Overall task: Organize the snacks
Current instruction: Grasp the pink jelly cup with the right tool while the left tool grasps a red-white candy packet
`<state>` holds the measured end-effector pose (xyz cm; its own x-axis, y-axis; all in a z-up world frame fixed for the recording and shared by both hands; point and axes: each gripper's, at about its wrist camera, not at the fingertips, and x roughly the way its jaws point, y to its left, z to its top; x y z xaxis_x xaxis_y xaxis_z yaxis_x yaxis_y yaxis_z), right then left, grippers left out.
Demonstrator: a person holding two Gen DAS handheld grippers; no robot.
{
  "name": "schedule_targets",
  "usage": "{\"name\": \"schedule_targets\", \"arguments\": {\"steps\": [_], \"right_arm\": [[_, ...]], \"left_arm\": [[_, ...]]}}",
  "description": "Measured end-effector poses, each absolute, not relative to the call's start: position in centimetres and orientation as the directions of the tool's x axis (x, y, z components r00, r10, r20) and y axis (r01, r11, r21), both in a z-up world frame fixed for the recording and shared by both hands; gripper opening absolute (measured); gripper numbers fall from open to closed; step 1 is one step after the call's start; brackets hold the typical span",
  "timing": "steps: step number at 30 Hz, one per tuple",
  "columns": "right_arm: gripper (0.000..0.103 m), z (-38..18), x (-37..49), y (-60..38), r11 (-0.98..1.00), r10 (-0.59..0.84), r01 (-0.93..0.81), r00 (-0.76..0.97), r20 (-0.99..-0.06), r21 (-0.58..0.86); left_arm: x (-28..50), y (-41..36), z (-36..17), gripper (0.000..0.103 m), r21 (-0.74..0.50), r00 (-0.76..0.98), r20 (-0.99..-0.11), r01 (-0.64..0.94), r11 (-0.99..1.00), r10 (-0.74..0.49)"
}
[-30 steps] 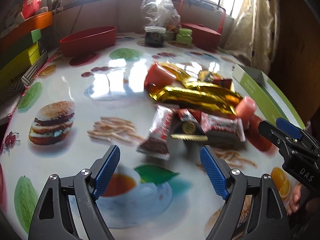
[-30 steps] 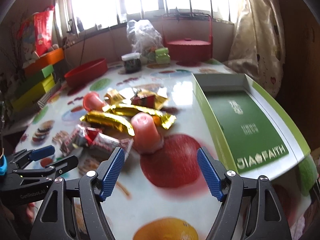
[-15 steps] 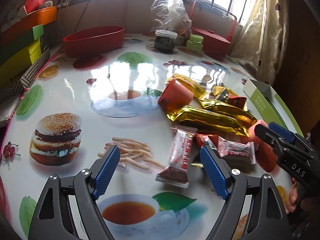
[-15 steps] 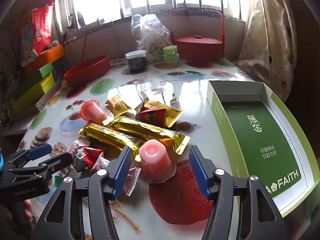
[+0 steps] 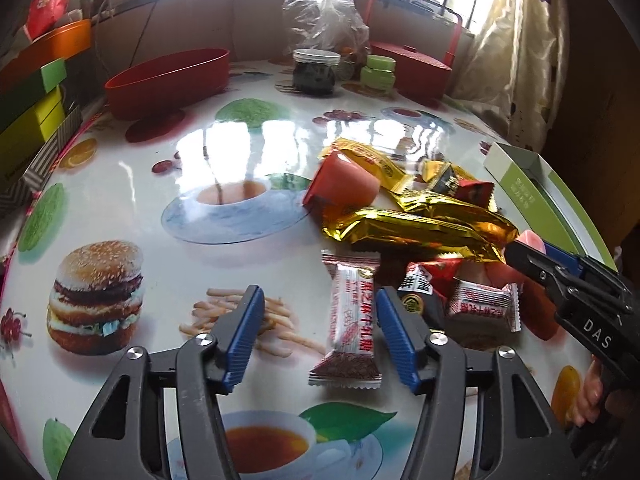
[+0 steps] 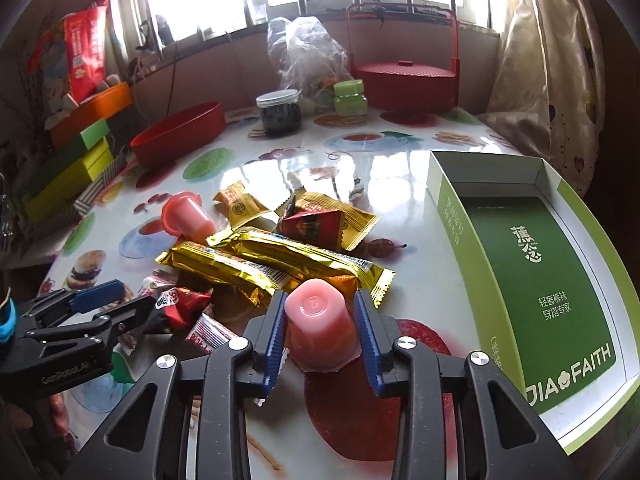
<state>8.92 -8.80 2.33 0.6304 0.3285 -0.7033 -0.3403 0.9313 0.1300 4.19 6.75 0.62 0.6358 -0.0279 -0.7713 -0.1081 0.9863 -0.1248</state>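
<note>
The pink jelly cup (image 6: 318, 326) is seen inverted on the bench (image 6: 404, 184), dead centre low in the right wrist view, directly between the blue pads of the right hand-held gripper (image 6: 320, 330); its axis is upright, base up. The jaws are closing on it and the pads appear to be touching its sides, though firm pressure cannot be confirmed. The open green box (image 6: 532, 248) lies at the right of that frame, near, so the right hand is judged the nearer one for a drop there. In the left wrist view the white-red candy wrapper (image 5: 350, 320) lies lower centre, long axis running up-down the frame, near the right pad of the left hand-held gripper (image 5: 320, 334); those jaws are closing, half open, nothing gripped yet. The gold bars (image 5: 420, 226) sit above it, right of centre. Against a second ago: both sets of jaws were fully spread then, the cup was ahead of the right pads, not between them, and the wrapper was further up the frame from the left pads.
</note>
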Motion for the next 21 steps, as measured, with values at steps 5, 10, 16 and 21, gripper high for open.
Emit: {"name": "schedule_targets", "arguments": {"steps": [5,10,16,21], "right_arm": [[0.030,2.4,8.9,-8.8,0.932,0.330,-0.338,0.637,-0.697,0.132],[0.029,2.5,8.7,-9.1,0.930,0.340,-0.335,0.633,-0.695,0.150],[0.029,2.7,8.6,-9.6,0.929,0.349,-0.334,0.636,-0.689,0.162],[0.029,3.2,8.3,-9.9,0.926,0.360,-0.335,0.645,-0.674,0.175]], "left_arm": [[4.3,6.3,0.7,0.040,-0.114,0.632,-0.774,-0.079,0.990,-0.039],[4.3,6.1,0.7,0.022,-0.116,0.631,-0.774,-0.064,0.991,-0.050],[4.0,6.0,1.0,0.021,-0.126,0.638,-0.768,-0.061,0.990,-0.058],[3.7,6.2,2.2,0.021,-0.127,0.657,-0.752,-0.068,0.990,-0.052]]}}
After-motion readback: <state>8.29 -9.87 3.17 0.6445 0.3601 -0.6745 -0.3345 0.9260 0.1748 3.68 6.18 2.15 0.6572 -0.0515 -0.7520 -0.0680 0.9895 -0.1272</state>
